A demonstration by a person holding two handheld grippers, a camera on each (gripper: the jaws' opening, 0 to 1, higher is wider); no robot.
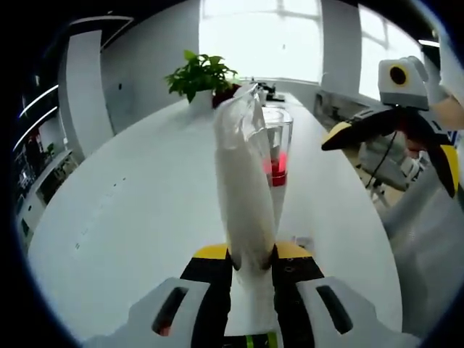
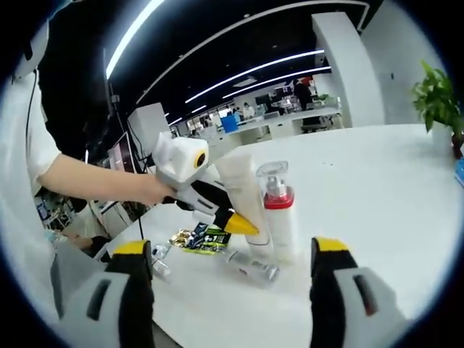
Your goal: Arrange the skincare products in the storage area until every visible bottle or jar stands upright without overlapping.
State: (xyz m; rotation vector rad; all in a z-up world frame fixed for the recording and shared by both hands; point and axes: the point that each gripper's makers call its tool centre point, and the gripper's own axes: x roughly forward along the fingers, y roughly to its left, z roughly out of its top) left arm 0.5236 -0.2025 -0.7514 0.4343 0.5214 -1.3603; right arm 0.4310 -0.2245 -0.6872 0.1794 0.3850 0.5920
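Tube clamped in left tongs; right tongs gape.

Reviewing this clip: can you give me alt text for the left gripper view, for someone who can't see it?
The left tongs are shut on a white tube, held upright over a white table. Just behind it stands a clear bottle with a red base, with a potted plant farther back by a bright window. The right tongs come in from the right, open.
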